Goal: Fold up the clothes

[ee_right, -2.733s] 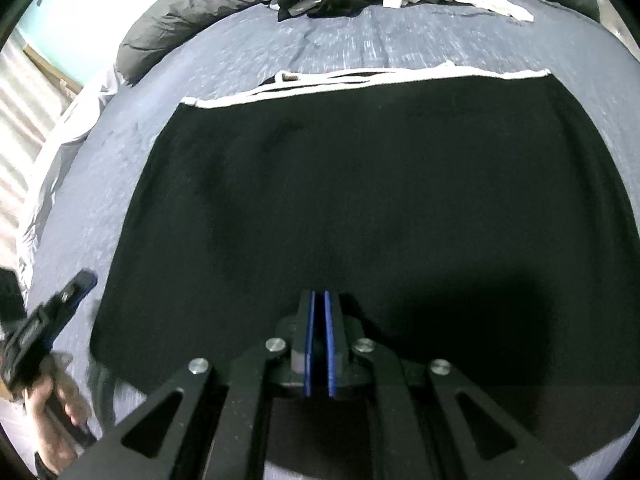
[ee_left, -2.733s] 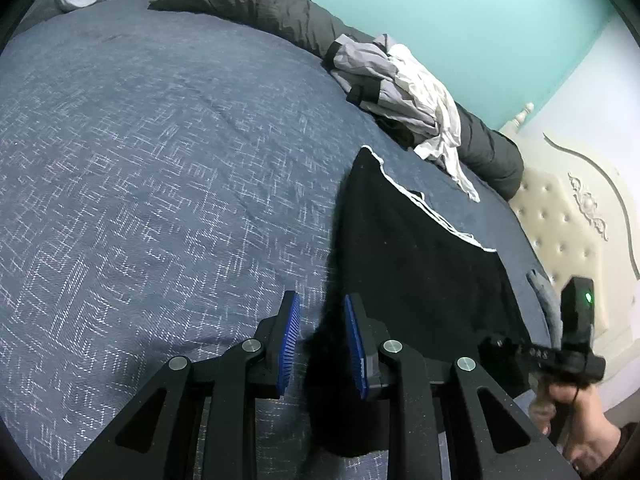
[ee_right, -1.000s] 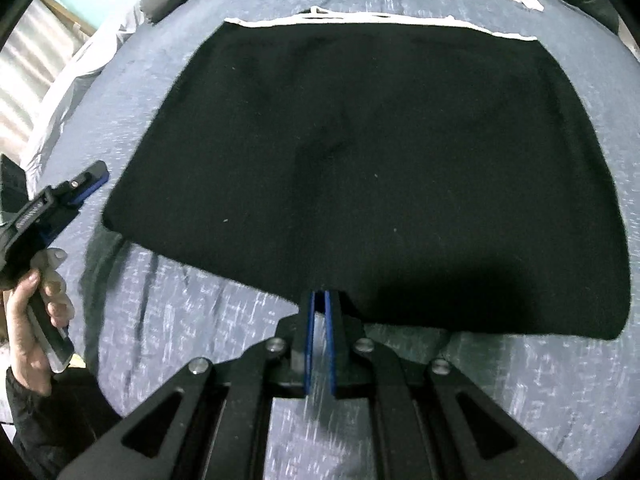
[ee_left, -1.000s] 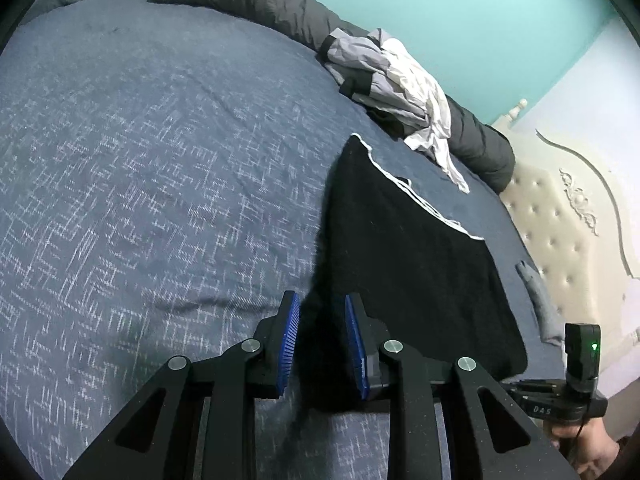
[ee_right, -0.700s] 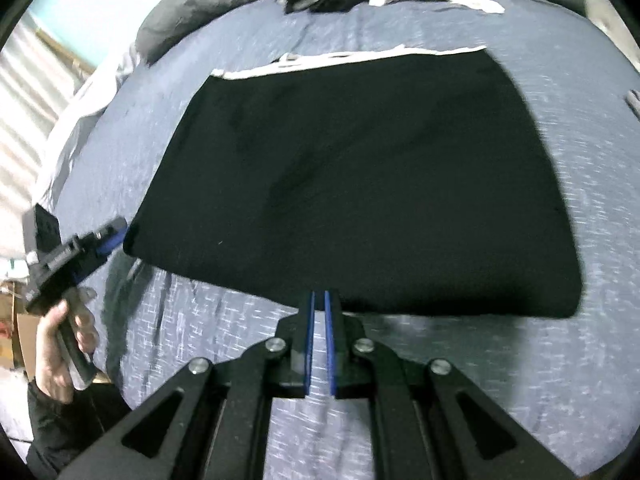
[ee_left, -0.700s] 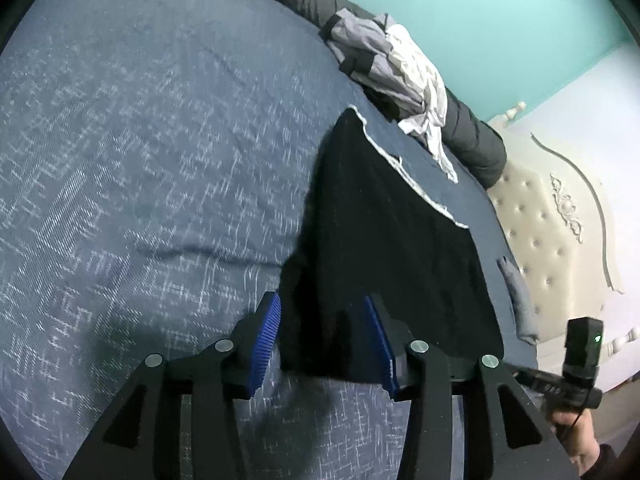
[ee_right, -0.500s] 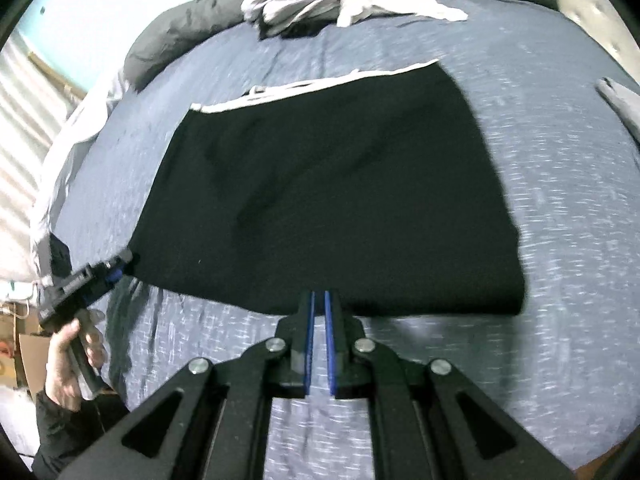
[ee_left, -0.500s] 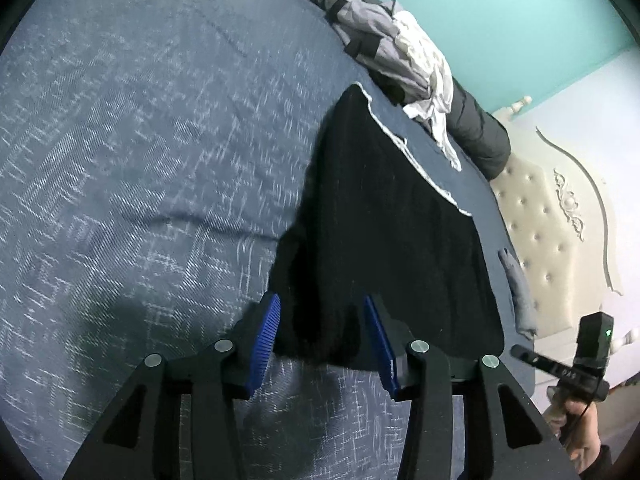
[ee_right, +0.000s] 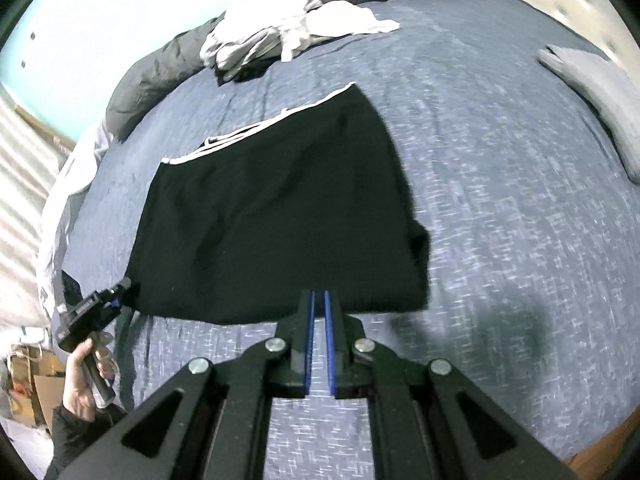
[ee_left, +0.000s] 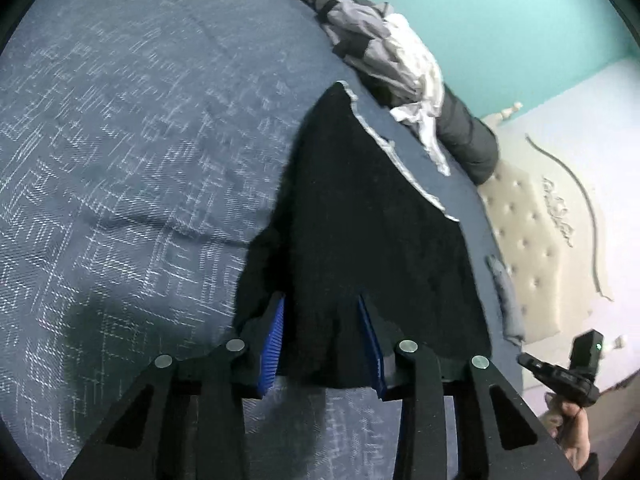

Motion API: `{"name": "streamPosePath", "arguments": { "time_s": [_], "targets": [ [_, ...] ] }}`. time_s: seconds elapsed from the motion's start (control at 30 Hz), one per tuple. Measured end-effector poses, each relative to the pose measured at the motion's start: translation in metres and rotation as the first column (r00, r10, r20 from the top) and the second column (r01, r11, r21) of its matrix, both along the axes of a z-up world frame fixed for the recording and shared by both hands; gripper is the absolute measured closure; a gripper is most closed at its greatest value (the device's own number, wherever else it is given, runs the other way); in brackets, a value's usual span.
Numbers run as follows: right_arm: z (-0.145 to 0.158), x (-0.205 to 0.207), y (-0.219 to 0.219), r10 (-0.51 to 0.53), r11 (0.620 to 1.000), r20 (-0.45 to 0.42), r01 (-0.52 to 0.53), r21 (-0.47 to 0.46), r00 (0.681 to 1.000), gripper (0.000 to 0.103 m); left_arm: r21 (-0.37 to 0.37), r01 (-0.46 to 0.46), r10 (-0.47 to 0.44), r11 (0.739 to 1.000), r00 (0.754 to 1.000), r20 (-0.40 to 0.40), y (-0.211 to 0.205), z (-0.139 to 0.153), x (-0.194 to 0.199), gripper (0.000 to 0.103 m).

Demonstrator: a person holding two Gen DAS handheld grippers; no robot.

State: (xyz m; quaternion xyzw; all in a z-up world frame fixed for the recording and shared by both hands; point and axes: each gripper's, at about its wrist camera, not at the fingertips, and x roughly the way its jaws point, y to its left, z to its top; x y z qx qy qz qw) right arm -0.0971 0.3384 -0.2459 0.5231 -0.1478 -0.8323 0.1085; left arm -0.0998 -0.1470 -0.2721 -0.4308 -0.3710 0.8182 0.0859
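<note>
Bed (ee_right: 500, 200): right tongs (ee_right: 319, 308) now off black garment (ee_right: 280, 220)

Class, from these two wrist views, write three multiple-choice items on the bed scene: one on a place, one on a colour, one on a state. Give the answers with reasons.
1. Where does the pile of pale clothes lie?
A. at the bed's far edge, against the grey rolled duvet
B. on the black garment
C. on the floor

2. What colour is the trim along the black garment's far edge?
A. red
B. white
C. yellow

3. How do the right gripper's jaws stand?
A. wide open
B. shut on a sock
C. shut, holding nothing

Answers: 1 A, the pile leans on the duvet beyond the garment. 2 B, a white strip borders that edge. 3 C, the blue pads nearly meet with nothing between them.
</note>
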Motion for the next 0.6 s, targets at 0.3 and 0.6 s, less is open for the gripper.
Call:
{"name": "streamPosePath", "arguments": {
  "time_s": [0.3, 0.6],
  "targets": [
    [-0.005, 0.002, 0.023, -0.037, 0.999, 0.000, 0.037, -0.031, 0.999, 0.100, -0.038, 0.016, -0.015, 0.999, 1.000, 0.025, 0.013, -0.007, -0.004, 0.079],
    [-0.008, 0.000, 0.037, -0.053, 0.997, -0.005, 0.053, -0.054, 0.999, 0.100, -0.009, 0.035, -0.036, 0.999, 0.999, -0.040, 0.024, 0.013, -0.007, 0.090]
  ]
}}
